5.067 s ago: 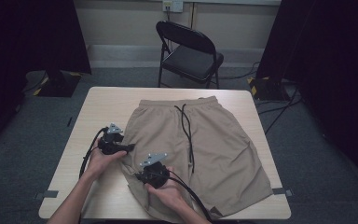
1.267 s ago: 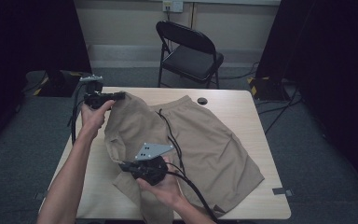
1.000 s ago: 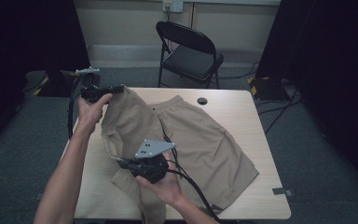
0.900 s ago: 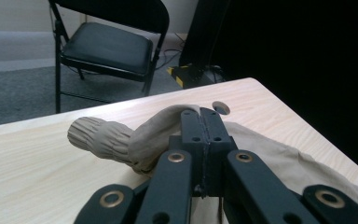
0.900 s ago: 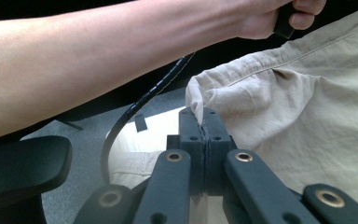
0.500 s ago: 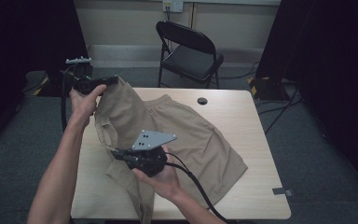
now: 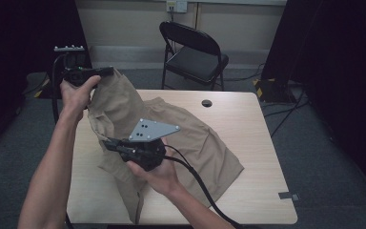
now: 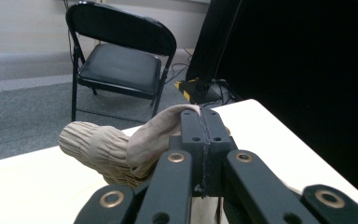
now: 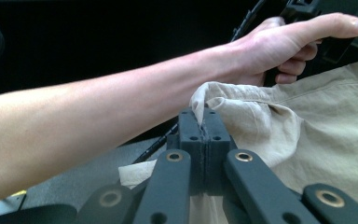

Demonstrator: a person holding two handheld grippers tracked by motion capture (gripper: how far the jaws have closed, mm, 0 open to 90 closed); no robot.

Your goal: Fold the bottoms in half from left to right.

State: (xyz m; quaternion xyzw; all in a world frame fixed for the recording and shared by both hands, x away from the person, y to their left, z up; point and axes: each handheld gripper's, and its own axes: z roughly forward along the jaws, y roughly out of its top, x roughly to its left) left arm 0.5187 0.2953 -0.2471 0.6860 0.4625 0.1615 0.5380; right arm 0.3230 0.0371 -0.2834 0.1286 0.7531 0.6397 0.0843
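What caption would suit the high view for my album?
Two hand-held grippers, left and right, both clamped on khaki shorts, lift one side off a wooden table.

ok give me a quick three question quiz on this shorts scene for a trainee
1. True or false: the left gripper is shut on the waistband of the tan shorts.
2. Which gripper is held higher above the table: A) left B) right C) both level?
3. What stands on the floor beyond the table's far edge?

Key:
1. True; the gathered waistband bulges beside its closed jaws in the left gripper view.
2. A; the right gripper pinches a fold of the shorts lower down.
3. A black folding chair.
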